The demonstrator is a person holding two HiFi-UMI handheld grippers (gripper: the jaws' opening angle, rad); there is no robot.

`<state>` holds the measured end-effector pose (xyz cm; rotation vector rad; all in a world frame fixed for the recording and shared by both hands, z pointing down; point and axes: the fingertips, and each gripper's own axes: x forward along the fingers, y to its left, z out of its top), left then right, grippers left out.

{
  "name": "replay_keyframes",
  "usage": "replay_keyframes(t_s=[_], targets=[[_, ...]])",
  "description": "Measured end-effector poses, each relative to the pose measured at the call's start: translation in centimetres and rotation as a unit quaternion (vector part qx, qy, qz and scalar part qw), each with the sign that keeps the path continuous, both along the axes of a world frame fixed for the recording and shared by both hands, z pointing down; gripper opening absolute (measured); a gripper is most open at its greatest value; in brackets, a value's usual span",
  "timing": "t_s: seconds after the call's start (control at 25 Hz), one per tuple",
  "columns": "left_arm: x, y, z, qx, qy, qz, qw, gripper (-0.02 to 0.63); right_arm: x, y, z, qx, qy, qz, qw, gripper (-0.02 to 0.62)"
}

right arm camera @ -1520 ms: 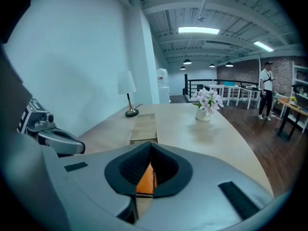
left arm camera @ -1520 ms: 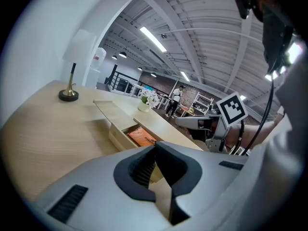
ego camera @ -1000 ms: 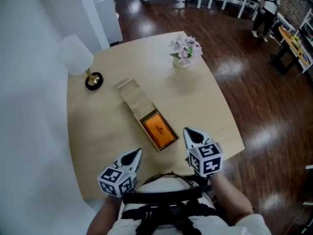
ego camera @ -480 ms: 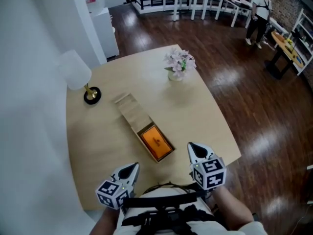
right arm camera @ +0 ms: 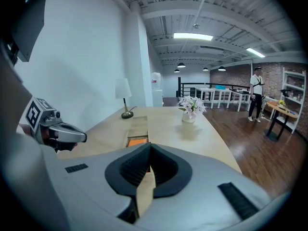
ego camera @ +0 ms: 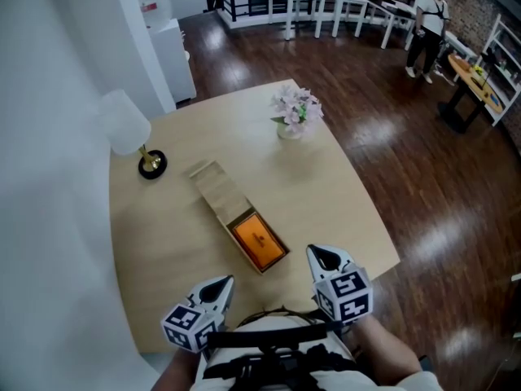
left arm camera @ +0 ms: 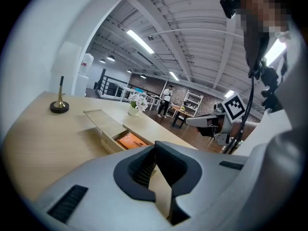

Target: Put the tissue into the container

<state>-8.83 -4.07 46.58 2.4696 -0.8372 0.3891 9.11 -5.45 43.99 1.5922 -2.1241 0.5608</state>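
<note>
A long wooden container (ego camera: 213, 187) lies slantwise on the round table, its lid slid toward the far end. In the open near end sits an orange tissue pack (ego camera: 259, 241), also in the left gripper view (left arm camera: 131, 140) and the right gripper view (right arm camera: 138, 141). My left gripper (ego camera: 223, 283) hovers shut and empty at the table's near edge, left of the box end. My right gripper (ego camera: 316, 254) is shut and empty too, just right of the box end. Neither touches the container.
A white-shaded lamp (ego camera: 130, 125) stands at the table's far left and a vase of pale flowers (ego camera: 295, 112) at the far right. Dark wooden floor surrounds the table (ego camera: 342, 194). A person (ego camera: 426, 16) stands far off by white tables.
Both grippers have drawn back a little toward my body, away from the box. The head view has shifted slightly. The box and tissue pack have not moved.
</note>
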Motion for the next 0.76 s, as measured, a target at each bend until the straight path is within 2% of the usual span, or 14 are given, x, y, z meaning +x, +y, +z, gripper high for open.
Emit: replay_keyframes(t_s=[0.48, 0.76], targets=[[-0.1, -0.2, 0.4, -0.002, -0.004, 0.003, 1.0000, -0.006, 0.0, -0.2, 0.7, -0.001, 0.012, -0.002, 1.000, 0.002], [-0.7, 1.3, 0.8, -0.022, -0.009, -0.004, 0.9997, -0.005, -1.1, 1.0, 0.8, -0.027, 0.010, -0.014, 0.999, 0.002]])
